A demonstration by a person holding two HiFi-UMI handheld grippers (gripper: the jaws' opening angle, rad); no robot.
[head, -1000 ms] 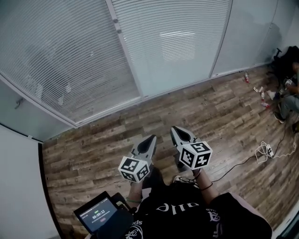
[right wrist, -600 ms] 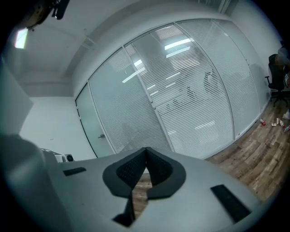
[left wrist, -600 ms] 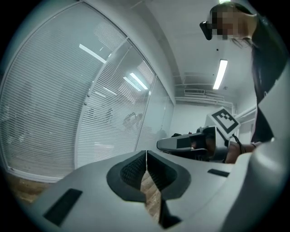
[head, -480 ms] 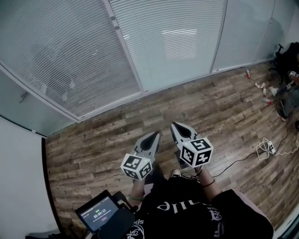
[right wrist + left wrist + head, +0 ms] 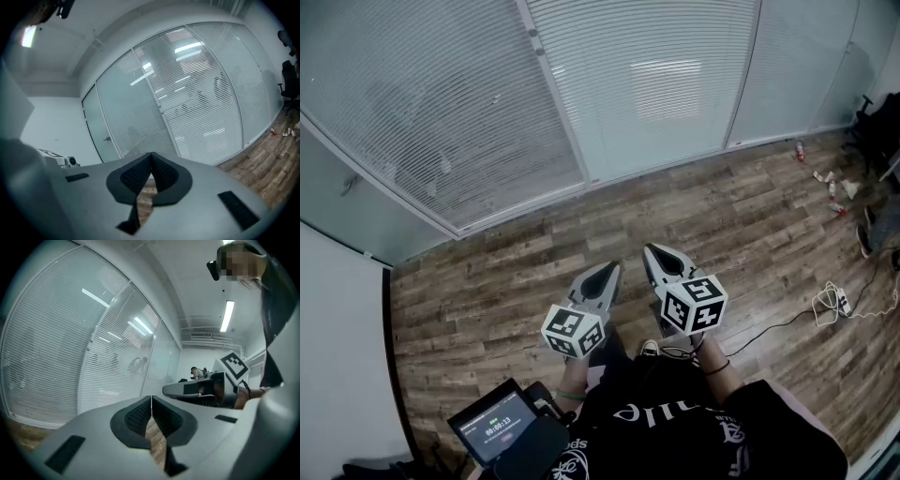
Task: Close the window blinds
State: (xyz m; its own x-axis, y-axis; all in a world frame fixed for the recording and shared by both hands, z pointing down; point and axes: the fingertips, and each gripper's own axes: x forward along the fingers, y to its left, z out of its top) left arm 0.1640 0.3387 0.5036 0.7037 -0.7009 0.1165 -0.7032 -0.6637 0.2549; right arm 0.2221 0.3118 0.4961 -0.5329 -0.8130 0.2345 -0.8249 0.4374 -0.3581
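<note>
White slatted window blinds [image 5: 441,103] hang behind glass panels along the far wall, with a second panel [image 5: 647,80] to the right; the same blinds fill the left gripper view [image 5: 51,357] and the right gripper view [image 5: 206,108]. My left gripper [image 5: 610,270] and right gripper [image 5: 653,251] are held side by side over the wooden floor, well short of the glass. Both are shut with nothing between the jaws. The right gripper shows in the left gripper view [image 5: 165,389]. No blind cord or wand can be made out.
A tablet [image 5: 500,432] sits at my lower left. A power strip with cables [image 5: 836,302] lies on the floor at right. Bottles and litter [image 5: 830,187] lie near the right wall, beside a seated person's legs [image 5: 881,225]. A glass door with a handle [image 5: 347,185] is at left.
The view has shifted slightly and both grippers have drifted a little toward the blinds together. Their jaws stay shut.
</note>
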